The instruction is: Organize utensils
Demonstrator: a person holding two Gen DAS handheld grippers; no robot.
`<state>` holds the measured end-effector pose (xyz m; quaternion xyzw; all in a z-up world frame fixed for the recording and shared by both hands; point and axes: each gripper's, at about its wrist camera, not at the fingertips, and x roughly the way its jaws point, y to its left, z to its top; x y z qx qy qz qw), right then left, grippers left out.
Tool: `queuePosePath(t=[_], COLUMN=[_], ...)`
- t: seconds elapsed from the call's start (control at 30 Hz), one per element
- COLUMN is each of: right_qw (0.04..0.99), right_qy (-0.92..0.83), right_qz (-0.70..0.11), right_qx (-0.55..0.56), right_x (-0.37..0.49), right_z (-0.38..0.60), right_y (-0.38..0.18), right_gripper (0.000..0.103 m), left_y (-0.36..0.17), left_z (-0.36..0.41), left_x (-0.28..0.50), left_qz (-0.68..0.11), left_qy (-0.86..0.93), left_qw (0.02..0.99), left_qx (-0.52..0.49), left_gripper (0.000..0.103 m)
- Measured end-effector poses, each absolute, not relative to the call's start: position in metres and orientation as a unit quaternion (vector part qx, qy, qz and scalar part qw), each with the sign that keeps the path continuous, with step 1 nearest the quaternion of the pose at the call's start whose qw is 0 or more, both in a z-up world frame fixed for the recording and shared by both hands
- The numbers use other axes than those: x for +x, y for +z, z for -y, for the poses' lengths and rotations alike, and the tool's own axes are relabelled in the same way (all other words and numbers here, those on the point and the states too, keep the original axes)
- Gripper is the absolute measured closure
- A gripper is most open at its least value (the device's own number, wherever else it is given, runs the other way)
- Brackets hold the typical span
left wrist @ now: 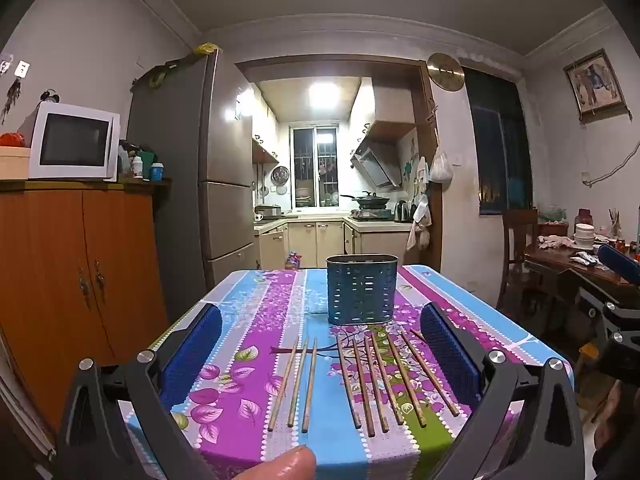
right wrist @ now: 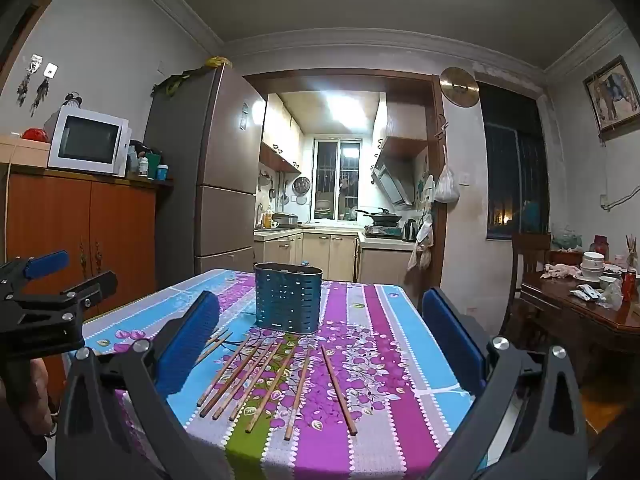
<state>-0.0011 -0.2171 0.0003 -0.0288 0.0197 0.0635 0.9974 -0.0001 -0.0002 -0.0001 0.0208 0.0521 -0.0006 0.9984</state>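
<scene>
A blue perforated metal utensil holder (left wrist: 362, 290) (right wrist: 288, 298) stands upright and looks empty at the middle of the table. In front of it wooden chopsticks lie flat on the cloth: three together (left wrist: 296, 384) on the left and several more (left wrist: 392, 380) (right wrist: 260, 380) fanned out on the right. My left gripper (left wrist: 320, 354) hovers wide open over the near edge, with nothing between its blue pads. My right gripper (right wrist: 322, 340) is also wide open and empty, held level beside it. Each gripper shows at the edge of the other's view: left gripper (right wrist: 76, 274), right gripper (left wrist: 620, 280).
The table (left wrist: 248, 292) (right wrist: 380, 320) wears a striped floral cloth. A thumb (left wrist: 288, 464) shows at the bottom. An orange cabinet (left wrist: 80, 272) with a microwave (left wrist: 74, 146) stands left. A dark wooden table (right wrist: 580, 312) with bowls and a chair (right wrist: 530, 256) stand right.
</scene>
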Motion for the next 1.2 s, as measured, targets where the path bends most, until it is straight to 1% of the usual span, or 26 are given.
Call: queuePosePath(t=[0.17,0.37,0.43,0.73,1.2], right_qw=[0.997,0.997,0.997,0.998,0.998], right_qy=[0.063,0.062,0.062,0.060,0.056], right_qz=[-0.022,-0.017,-0.017,-0.015,-0.022], right_qx=[-0.027,-0.031,-0.031,-0.027,-0.024], right_x=[0.001,-0.001,0.001,0.004,0.011], right_z=[0.218,0.216,0.212,0.210,0.218], right_y=[-0.001,0.002,-0.001,-0.004,-0.004], right_gripper=[0.005,0.005,0.005,0.005,0.005], left_y=[0.000,-0.012,-0.008,-0.001,0.000], left_z=[0.001,-0.003,-0.003,-0.010,-0.005], left_x=[-0.004,0.002,0.009,0.007,0.006], left_qz=[-0.041,-0.059,-0.070,-0.066,-0.061], left_qy=[0.011,0.002,0.003,-0.001,-0.004], left_qw=[0.999,0.998,0.997,0.998,0.998], left_qx=[0.033,0.023,0.026,0.012,0.018], left_gripper=[0.003,0.003,0.003,0.003,0.003])
